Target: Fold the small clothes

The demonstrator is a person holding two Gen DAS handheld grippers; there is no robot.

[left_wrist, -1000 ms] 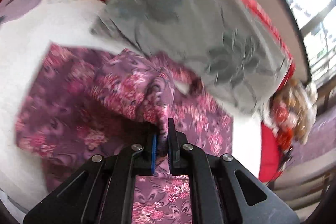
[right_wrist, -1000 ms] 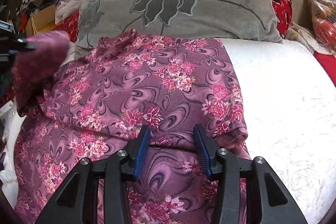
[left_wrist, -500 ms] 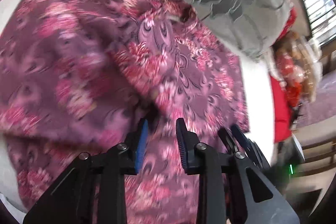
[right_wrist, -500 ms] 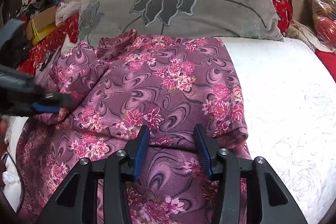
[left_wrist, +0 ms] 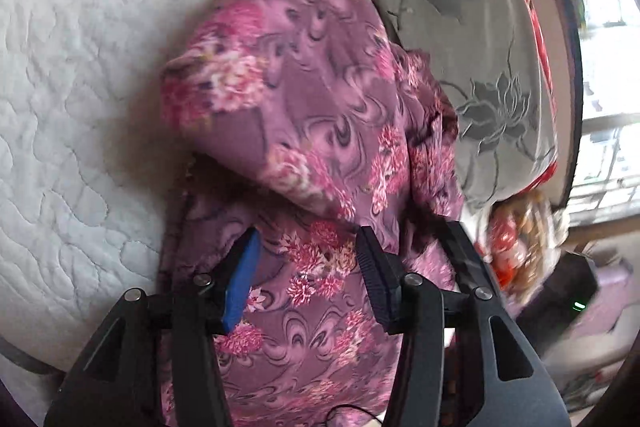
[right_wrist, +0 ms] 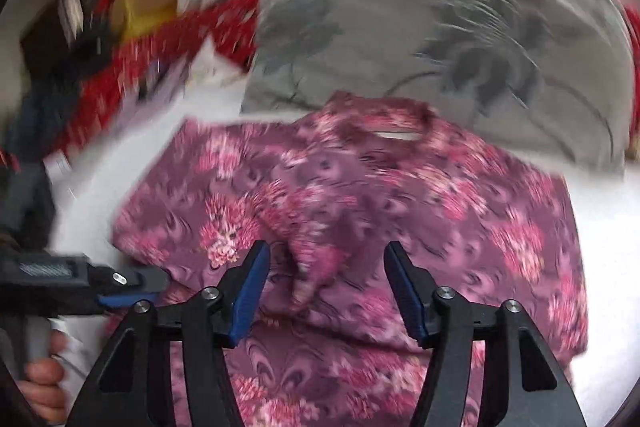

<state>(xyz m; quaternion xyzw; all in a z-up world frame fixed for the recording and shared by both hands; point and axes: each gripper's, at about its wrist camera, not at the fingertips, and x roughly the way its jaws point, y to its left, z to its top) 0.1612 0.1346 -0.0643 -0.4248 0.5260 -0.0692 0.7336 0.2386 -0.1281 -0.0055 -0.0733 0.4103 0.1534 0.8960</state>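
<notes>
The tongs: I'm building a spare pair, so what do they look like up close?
Both match. The left tongs and right tongs have matte black angular plastic arms with triangular cut-outs and round silver screw heads. Each finger ends in a flat ribbed pad; the visible pad faces are blue. A thin dark cable loops near the left tongs' base.

White quilted mattress (left_wrist: 72,115) left of the fingers. Grey flower-print pillow (left_wrist: 472,39) ahead-right, red patterned bedding (right_wrist: 132,67) behind it. Bright window (left_wrist: 604,75) far right, daylight coming in.
</notes>
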